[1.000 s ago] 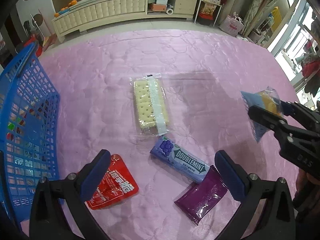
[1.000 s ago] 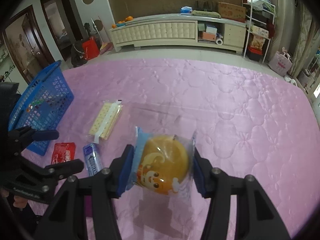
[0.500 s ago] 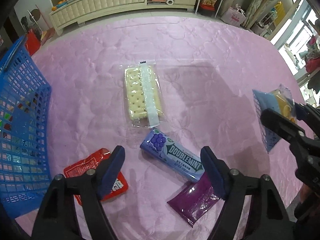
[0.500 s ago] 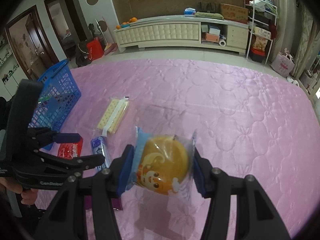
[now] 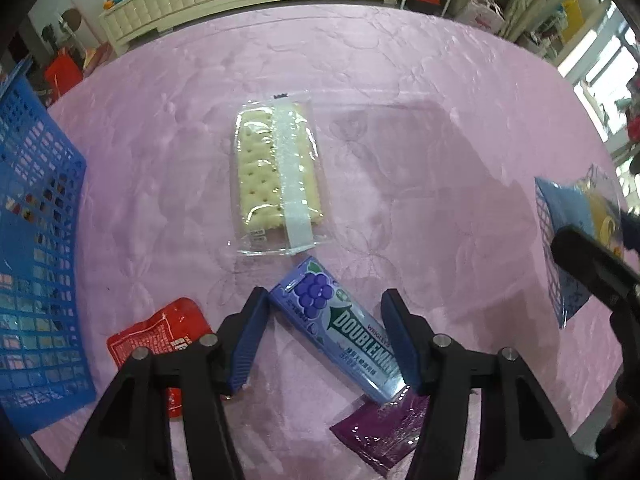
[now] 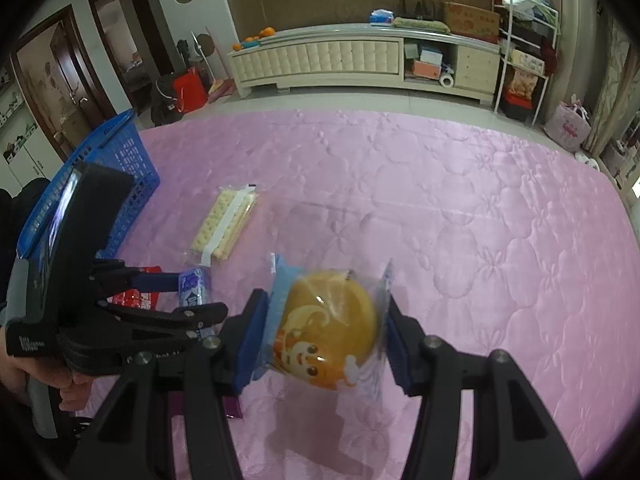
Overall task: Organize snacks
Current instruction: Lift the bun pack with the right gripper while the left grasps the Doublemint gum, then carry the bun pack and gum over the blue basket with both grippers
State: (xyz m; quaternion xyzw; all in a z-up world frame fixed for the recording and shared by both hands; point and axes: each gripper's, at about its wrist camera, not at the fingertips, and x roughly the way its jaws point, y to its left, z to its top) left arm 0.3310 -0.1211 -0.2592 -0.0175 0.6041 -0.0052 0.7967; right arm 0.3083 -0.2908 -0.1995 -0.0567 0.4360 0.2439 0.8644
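My left gripper (image 5: 324,316) is closing around the Doublemint gum pack (image 5: 340,328), which lies flat and skewed on the pink quilted cover (image 5: 420,128) near its front edge. The pack sits between the two blue pads; the left pad is right at the grape-printed end, but I see no firm press from either pad yet, so it is not gripped. In the right wrist view the same gripper (image 6: 192,296) stands over the pack (image 6: 194,286), with a hand (image 6: 60,384) on its handle.

My right gripper (image 6: 324,332) is clenched on the wrapped orange bun (image 6: 330,328), both pads pressing the sides of its blue-edged wrapper and holding it up off the cover. From the left wrist view that bun (image 5: 576,232) shows at the far right.

Just beyond the gum pack lies the cracker pack (image 5: 276,176) in clear wrap, its near end close to the gum pack's grape end. A purple sachet (image 5: 384,432) lies at the gum pack's other end, toward the front edge, partly under it. A red sachet (image 5: 160,336) lies to the left of my left gripper, partly hidden by its arm. The blue basket (image 5: 36,248) stands at the cover's left edge, with small packets showing through its lattice. Past the far edge runs a long cream cabinet (image 6: 320,62).
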